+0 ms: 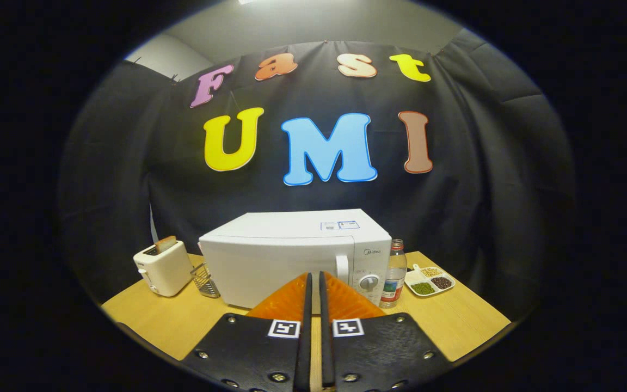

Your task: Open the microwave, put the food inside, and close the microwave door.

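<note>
A white microwave (292,256) stands on the wooden table (455,321) with its door closed. Its vertical handle (342,268) and round dial (368,282) sit on the right part of its front. My gripper (314,277) points at the microwave front from a short way back, its tips just left of the handle. The fingers (292,299) stand close together with only a thin slit between them and nothing held. A small white divided dish of food (429,281) with beans and grains lies on the table right of the microwave.
A clear bottle (394,274) with a red label stands between the microwave and the dish. Left of the microwave are a small wire basket (205,280) and a white toaster (163,267) with a slice of toast in it. Black cloth walls the booth behind.
</note>
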The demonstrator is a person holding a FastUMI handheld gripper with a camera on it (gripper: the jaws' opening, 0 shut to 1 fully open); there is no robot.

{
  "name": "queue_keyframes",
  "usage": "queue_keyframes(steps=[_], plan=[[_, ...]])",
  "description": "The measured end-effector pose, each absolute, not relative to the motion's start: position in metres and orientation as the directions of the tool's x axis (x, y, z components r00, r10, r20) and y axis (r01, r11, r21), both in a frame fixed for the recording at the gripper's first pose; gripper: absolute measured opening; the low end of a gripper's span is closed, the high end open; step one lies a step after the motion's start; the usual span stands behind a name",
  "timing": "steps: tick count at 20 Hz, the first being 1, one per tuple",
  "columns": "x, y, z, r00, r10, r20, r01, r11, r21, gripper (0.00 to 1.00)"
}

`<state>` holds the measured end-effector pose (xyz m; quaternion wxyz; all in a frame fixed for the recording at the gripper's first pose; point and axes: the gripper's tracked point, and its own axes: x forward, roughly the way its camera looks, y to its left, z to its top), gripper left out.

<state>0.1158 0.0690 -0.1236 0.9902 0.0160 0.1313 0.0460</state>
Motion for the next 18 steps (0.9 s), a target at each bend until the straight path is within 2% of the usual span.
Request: queue_keyframes(steps=[1,2,5,7,18], plan=[[0.105,0.070,-0.120,0.961,0.103,-0.256,-0.095,0.995,0.043,0.19],[0.095,0.069,-0.116,0.963,0.104,-0.248,-0.097,0.994,0.041,0.43],[0.064,0.076,-0.103,0.969,0.136,-0.208,-0.131,0.991,0.037,0.71],[0.050,0.077,-0.095,0.974,0.140,-0.177,-0.140,0.990,0.017,0.99],[0.032,0.075,-0.050,0.981,0.157,-0.115,-0.153,0.987,0.042,0.99]])
